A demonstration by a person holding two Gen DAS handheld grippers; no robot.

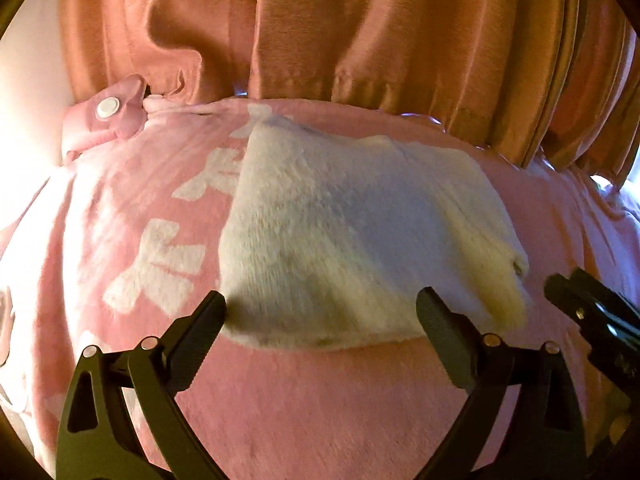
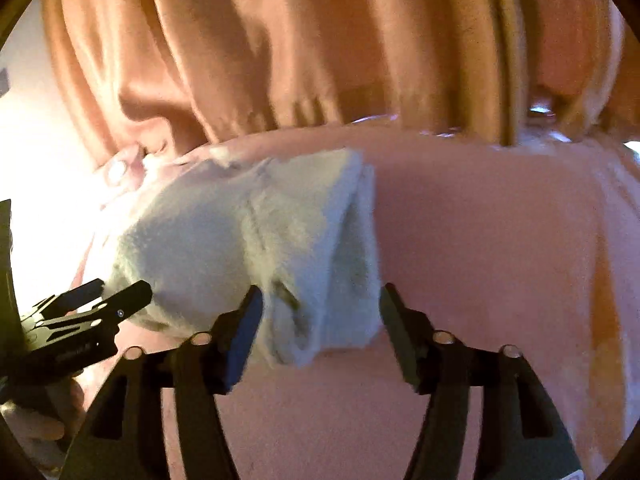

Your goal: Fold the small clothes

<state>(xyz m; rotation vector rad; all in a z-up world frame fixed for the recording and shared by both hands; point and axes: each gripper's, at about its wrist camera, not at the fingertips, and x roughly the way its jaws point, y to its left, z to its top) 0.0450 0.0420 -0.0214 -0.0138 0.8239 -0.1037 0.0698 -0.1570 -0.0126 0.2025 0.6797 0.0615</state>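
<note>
A small cream fleece garment (image 1: 352, 232) lies flat on a pink blanket (image 1: 320, 400) with white letters. It also shows in the right wrist view (image 2: 248, 240), with a folded edge on its right side. My left gripper (image 1: 322, 308) is open, its fingers astride the garment's near edge. My right gripper (image 2: 320, 304) is open at the garment's near right corner, and it shows at the right edge of the left wrist view (image 1: 580, 296). The left gripper shows at the left of the right wrist view (image 2: 96, 300).
An orange curtain (image 1: 360, 40) hangs just behind the blanket's far edge. A pink tab with a white snap (image 1: 110, 107) sits at the far left. The pink blanket (image 2: 480, 240) stretches bare to the right of the garment.
</note>
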